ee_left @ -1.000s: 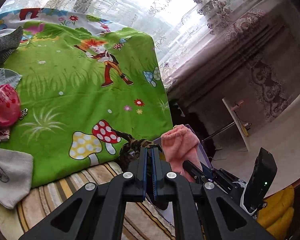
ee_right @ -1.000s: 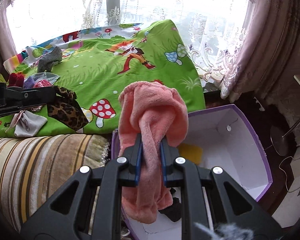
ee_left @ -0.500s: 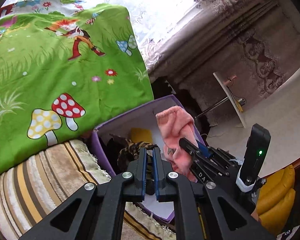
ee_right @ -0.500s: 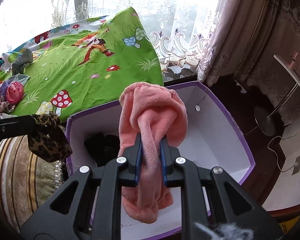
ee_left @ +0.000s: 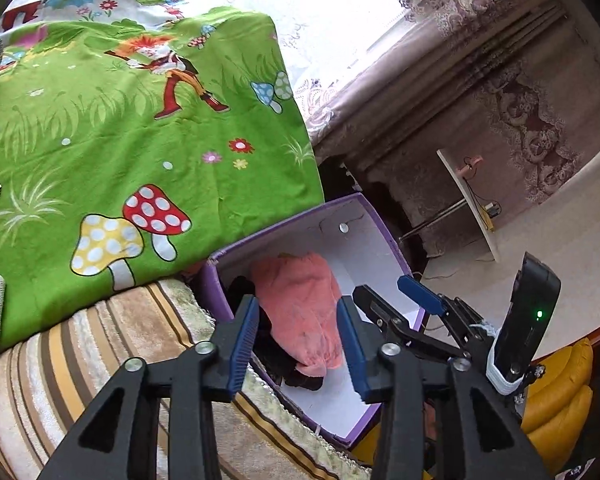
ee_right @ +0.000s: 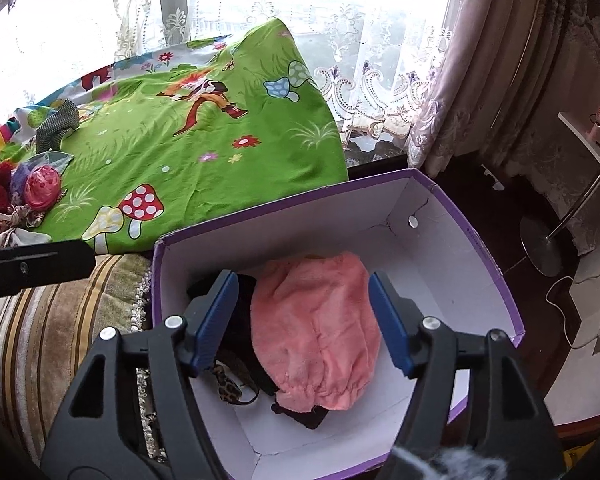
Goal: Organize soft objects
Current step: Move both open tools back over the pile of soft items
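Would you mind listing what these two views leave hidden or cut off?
- Right wrist: dark items in the purple box lie partly under the pink fleece.
- Right wrist: the leopard-print piece is half behind a finger.
- Left wrist: the box's near corner is behind the gripper.

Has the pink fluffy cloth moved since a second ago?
Yes. The pink cloth dropped from the right gripper down into the purple box, onto the dark items.

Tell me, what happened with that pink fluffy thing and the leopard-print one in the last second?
Both were let go. The right hand-held gripper opened and dropped the pink fluffy cloth into the purple box; the left hand-held gripper opened too, and the leopard-print piece now lies in the box beside it. The green cartoon sheet and its pile of other items stayed put.
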Demonstrator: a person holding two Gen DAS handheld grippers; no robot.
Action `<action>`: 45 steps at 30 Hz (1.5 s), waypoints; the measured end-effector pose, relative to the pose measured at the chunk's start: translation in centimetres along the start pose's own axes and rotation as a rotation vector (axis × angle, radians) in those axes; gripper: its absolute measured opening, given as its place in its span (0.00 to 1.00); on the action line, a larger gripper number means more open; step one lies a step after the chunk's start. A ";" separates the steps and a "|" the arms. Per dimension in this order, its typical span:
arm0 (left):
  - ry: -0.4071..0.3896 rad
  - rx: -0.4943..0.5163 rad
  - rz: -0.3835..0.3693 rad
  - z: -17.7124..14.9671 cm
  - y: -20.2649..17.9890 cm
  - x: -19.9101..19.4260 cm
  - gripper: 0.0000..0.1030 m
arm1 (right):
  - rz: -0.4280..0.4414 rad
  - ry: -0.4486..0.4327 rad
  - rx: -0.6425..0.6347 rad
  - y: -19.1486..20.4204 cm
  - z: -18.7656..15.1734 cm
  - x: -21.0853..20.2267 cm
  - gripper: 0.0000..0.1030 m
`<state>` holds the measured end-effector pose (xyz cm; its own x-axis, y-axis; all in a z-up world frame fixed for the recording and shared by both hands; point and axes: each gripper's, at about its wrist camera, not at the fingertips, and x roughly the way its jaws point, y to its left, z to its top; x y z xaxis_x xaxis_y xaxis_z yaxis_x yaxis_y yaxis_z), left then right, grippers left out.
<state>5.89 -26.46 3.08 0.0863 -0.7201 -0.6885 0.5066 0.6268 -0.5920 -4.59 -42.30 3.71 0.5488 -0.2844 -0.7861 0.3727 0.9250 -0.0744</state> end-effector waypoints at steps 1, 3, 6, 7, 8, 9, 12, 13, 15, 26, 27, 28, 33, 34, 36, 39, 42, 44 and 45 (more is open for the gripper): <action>-0.008 -0.006 0.003 0.1 0.2 -0.2 0.42 | 0.003 -0.002 -0.004 0.2 0.1 0.0 0.70; -0.018 -0.015 0.008 0.3 0.7 -0.5 0.42 | 0.014 -0.003 -0.013 0.7 0.2 0.0 0.71; -0.034 -0.024 0.013 0.5 1.2 -1.0 0.42 | 0.031 -0.006 -0.027 1.5 0.5 0.0 0.72; -0.039 -0.026 0.015 0.6 1.4 -1.2 0.42 | 0.035 -0.007 -0.031 1.7 0.6 0.0 0.72; -0.043 -0.028 0.019 0.7 1.6 -1.4 0.42 | 0.041 -0.007 -0.037 2.0 0.7 0.0 0.73; -0.049 -0.031 0.031 0.8 1.8 -1.6 0.42 | 0.045 -0.006 -0.041 2.3 0.7 0.0 0.73; -0.071 -0.056 0.070 0.8 3.0 -2.3 0.42 | 0.064 -0.003 -0.057 3.2 0.8 0.0 0.74; -0.078 -0.072 0.077 0.8 3.5 -2.6 0.42 | 0.069 -0.003 -0.062 3.5 0.9 0.1 0.74; -0.093 -0.100 0.090 0.9 4.6 -3.2 0.42 | 0.074 -0.004 -0.071 4.0 1.0 0.1 0.75; -0.191 -0.344 0.171 -2.2 12.2 -8.4 0.42 | 0.124 0.012 -0.136 7.7 1.6 0.8 0.76; -0.206 -0.377 0.173 -2.6 12.9 -9.1 0.42 | 0.127 0.014 -0.141 8.1 1.7 0.9 0.76; -0.221 -0.409 0.172 -3.0 13.6 -9.7 0.42 | 0.133 0.016 -0.149 8.6 1.7 1.0 0.76; -0.276 -0.524 0.192 -5.1 15.9 -12.1 0.42 | 0.156 0.014 -0.197 10.9 2.2 1.2 0.76; -0.281 -0.545 0.204 -5.5 16.2 -12.4 0.42 | 0.163 0.011 -0.206 11.4 2.3 1.2 0.76; -0.284 -0.586 0.225 -6.1 16.9 -12.8 0.42 | 0.172 0.008 -0.224 12.4 2.6 1.3 0.77; -0.297 -0.624 0.239 -6.6 17.8 -13.3 0.42 | 0.191 0.009 -0.253 14.0 3.2 1.6 0.77; -0.301 -0.639 0.260 -6.7 18.2 -13.4 0.42 | 0.222 0.005 -0.279 15.6 3.7 1.6 0.77; -0.306 -0.654 0.271 -6.7 18.6 -13.4 0.41 | 0.244 0.000 -0.304 16.9 4.1 1.7 0.78; -0.309 -0.661 0.276 -6.8 18.8 -13.5 0.40 | 0.256 -0.004 -0.318 17.4 4.3 1.8 0.80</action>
<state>8.37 -2.97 -1.62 0.4194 -0.5017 -0.7566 -0.1763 0.7726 -0.6100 6.06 -27.75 3.64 0.5973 -0.0352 -0.8012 -0.0259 0.9977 -0.0632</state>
